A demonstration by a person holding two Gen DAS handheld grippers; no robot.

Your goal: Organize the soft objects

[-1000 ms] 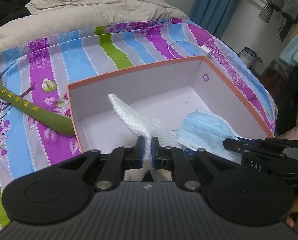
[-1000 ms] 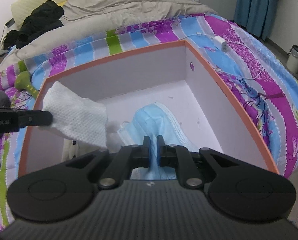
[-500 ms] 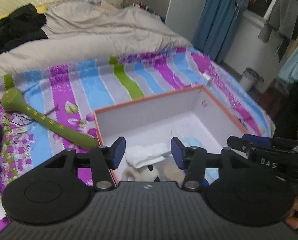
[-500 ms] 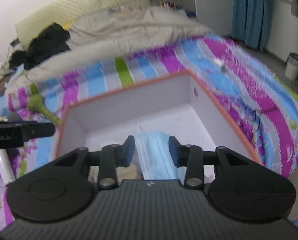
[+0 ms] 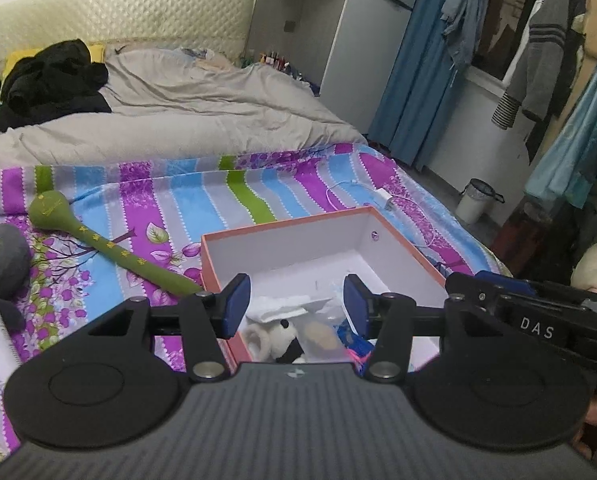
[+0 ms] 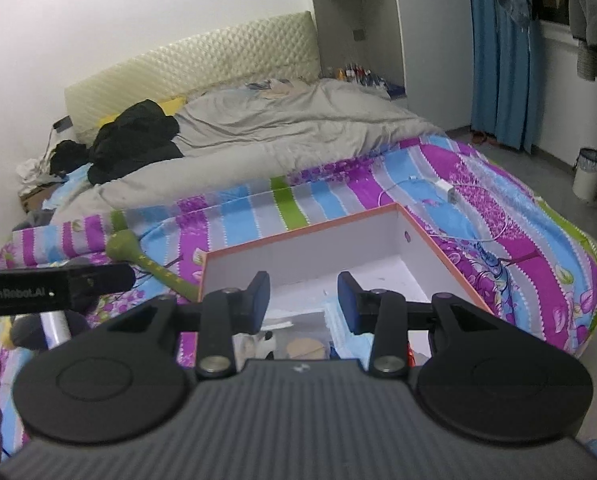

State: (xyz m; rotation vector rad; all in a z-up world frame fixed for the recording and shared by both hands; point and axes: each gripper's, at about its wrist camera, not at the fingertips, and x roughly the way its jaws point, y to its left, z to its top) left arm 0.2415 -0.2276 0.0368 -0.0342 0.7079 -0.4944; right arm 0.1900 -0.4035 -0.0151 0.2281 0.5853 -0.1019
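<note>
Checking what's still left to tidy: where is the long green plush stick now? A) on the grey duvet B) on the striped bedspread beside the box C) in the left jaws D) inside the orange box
B: the green plush stick lies on the striped bedspread, left of the orange box.

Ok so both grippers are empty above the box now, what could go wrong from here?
The green plush stick leans against the orange box, so grabbing it may nudge the box. The penguin plush sits at the left frame edge, a long reach for the left gripper. The charger cable could snag.
</note>
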